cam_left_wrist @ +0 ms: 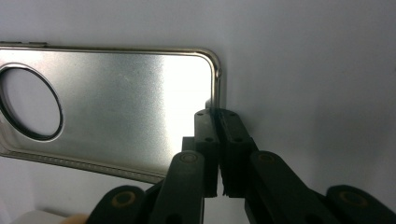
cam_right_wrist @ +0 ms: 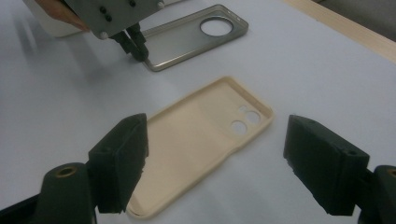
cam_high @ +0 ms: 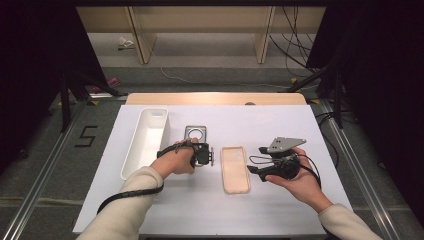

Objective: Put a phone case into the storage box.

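Right tool (cam_right_wrist: 215, 163) jaws stand wide apart, gripping nothing, hovering just over the near end of the beige phone case (cam_right_wrist: 201, 140), which lies flat, open side up, on the white surface (cam_right_wrist: 303, 65). Silver metal phone case (cam_left_wrist: 116, 102) lies just beyond and left of the beige case, round camera hole at its far end. Left tool (cam_left_wrist: 217, 140) jaws pinched together on the silver case's rim at a near corner. White oblong tray (cam_high: 145, 137) sits left of the silver case, well apart from the beige one.
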